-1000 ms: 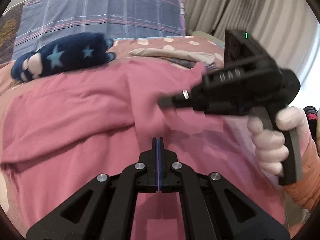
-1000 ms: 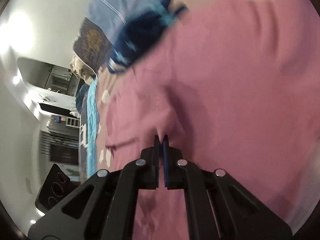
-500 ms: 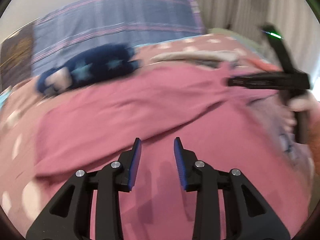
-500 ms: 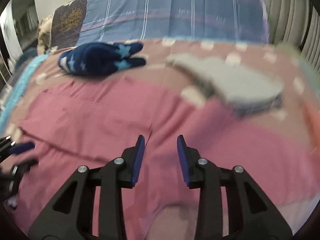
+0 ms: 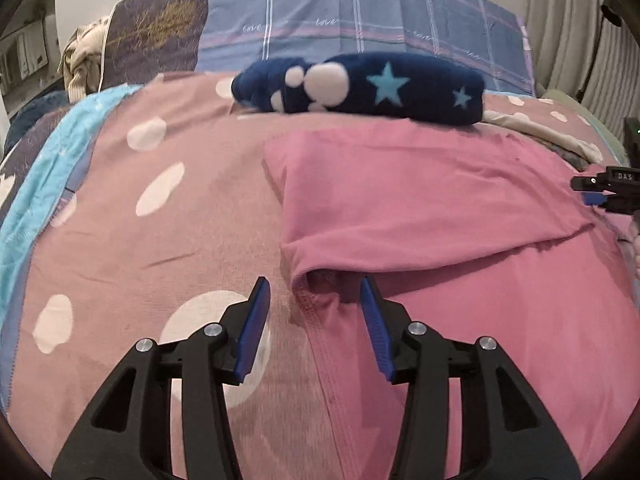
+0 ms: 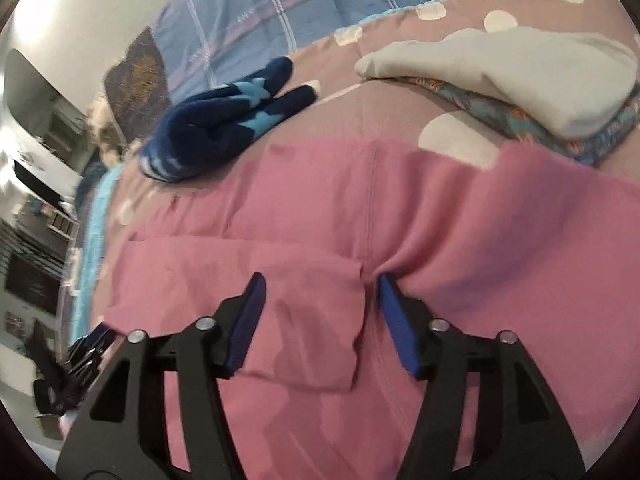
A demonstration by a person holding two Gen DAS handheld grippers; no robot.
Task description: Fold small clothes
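Observation:
A pink garment (image 5: pixel 440 208) lies spread on the dotted bedspread (image 5: pixel 140 220), one part folded over itself. My left gripper (image 5: pixel 314 292) hovers low over the garment's left edge. Its jaws are opening and straddle the fold's corner, and the pads do not press on it. My right gripper (image 6: pixel 320 284) sits over the garment (image 6: pixel 460 220). Its jaws are closing around the end of a folded flap and a crease, and the flap still lies loose between them. The right gripper (image 5: pixel 600 192) shows at the left wrist view's right edge, and the left gripper (image 6: pixel 80 352) at the other view's lower left.
A navy fleece item with stars (image 5: pixel 380 88) lies behind the garment. A grey folded garment (image 6: pixel 520 68) rests on a patterned cloth (image 6: pixel 520 120) at the back right. A plaid pillow (image 5: pixel 360 20) lines the headboard end. Room furniture shows far left.
Both grippers were shut a second ago and stand apart now. The left one swung over to the garment's left edge. The right one turned and now sits over the folded flap.

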